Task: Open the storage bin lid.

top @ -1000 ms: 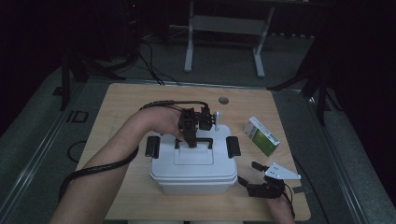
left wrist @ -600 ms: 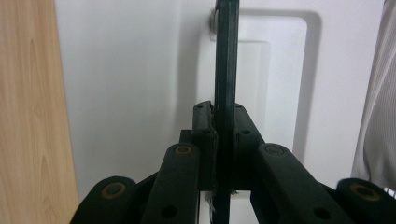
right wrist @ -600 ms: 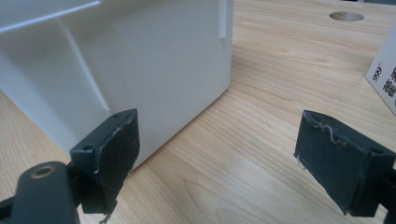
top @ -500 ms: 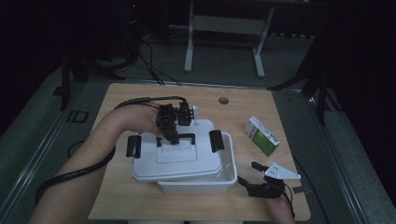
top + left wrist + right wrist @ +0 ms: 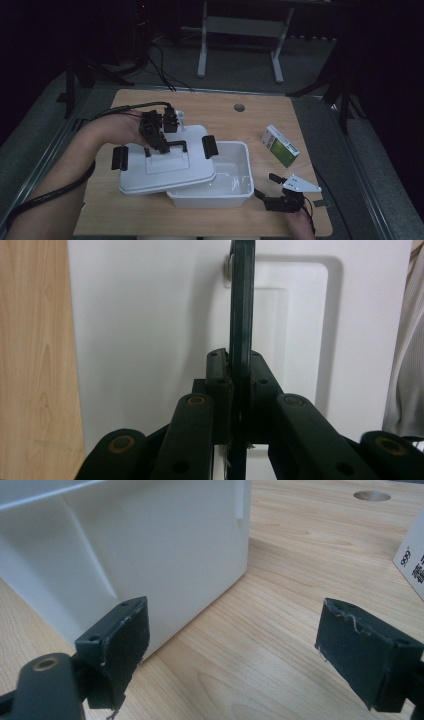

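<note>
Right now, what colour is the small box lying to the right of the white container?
The small box is green and white, seen best in the high view.

Left tongs: black, boxy body; linked black arms with brass-coloured pivot pins seen in the left gripper view.
Right tongs: black, with a grey three-cornered plate on top.
Right pads: dark rubbery faces, frayed at the edges.
Cable: thick, black, trailing along the left forearm.
Forearms: bare, no sleeves.

Smooth white plastic lid, wood-grain table
</note>
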`<move>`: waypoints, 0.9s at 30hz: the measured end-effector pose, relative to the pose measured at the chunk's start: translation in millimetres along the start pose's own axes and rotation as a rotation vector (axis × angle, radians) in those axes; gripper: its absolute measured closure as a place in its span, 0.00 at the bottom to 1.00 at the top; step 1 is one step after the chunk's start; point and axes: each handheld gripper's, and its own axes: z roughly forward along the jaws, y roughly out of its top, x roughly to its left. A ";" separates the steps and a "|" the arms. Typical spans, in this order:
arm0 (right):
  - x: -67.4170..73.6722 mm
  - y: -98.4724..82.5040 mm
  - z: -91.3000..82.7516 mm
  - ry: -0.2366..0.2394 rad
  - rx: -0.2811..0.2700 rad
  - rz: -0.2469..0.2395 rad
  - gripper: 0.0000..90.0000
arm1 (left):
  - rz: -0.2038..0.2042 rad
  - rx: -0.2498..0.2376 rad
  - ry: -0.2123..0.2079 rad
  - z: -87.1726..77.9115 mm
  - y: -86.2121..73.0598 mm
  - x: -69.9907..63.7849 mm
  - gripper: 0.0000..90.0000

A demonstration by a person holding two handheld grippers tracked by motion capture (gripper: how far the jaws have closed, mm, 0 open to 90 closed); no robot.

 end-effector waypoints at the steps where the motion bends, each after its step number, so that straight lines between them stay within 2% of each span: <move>1: 0.1 0.1 -0.2 0.001 -0.001 0.001 0.15 | -0.016 -0.013 0.003 -0.7 -7.7 0.3 0.93; 11: 0.3 0.0 0.2 -0.001 0.001 -0.003 0.15 | -0.064 -0.021 0.004 -1.2 -38.4 1.2 0.93; 18: 0.4 0.1 0.2 -0.002 0.001 -0.004 0.15 | -0.113 -0.039 0.015 -4.4 -63.9 2.3 0.93; 22: 0.6 0.1 0.6 -0.002 0.002 -0.006 0.15 | -0.132 -0.039 0.019 -4.9 -74.7 1.9 0.93; 27: 0.6 0.2 0.6 -0.003 0.001 -0.006 0.15 | -0.176 -0.025 0.028 -4.8 -95.7 1.9 0.93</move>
